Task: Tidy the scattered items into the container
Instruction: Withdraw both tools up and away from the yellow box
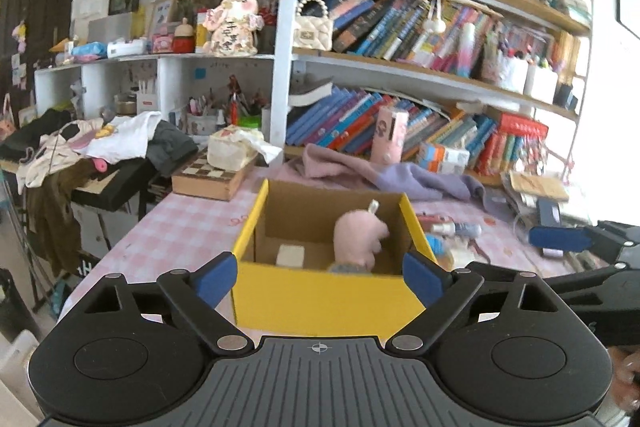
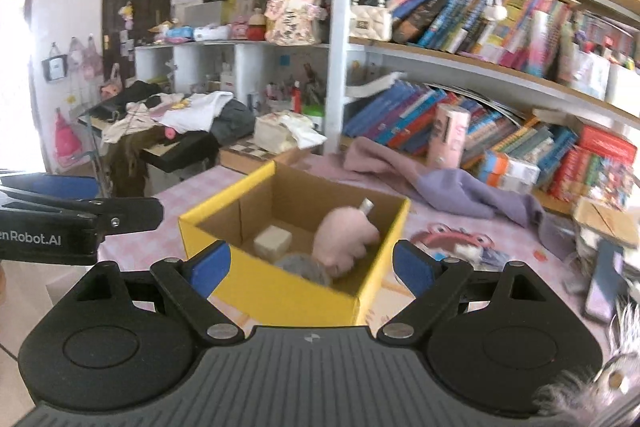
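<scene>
A yellow cardboard box [image 1: 320,301] [image 2: 296,297] stands open on the pink checked table. Inside it are a pink plush toy [image 1: 358,241] [image 2: 346,239], a cream block [image 1: 290,254] [image 2: 273,242] and a grey fuzzy ball [image 2: 306,267]. My left gripper [image 1: 320,277] is open and empty, its blue pads either side of the box's near wall. My right gripper [image 2: 312,267] is open and empty, just in front of the box's near corner. The right gripper also shows at the right edge of the left wrist view [image 1: 560,239].
Small bottles and tubes [image 1: 452,227] lie on the table right of the box. A pink and purple cloth [image 1: 384,175] [image 2: 440,183] lies behind it. A tissue box on a chessboard [image 1: 228,155] sits at the back left. Bookshelves [image 2: 500,75] stand behind. A phone [image 2: 604,283] lies at the right.
</scene>
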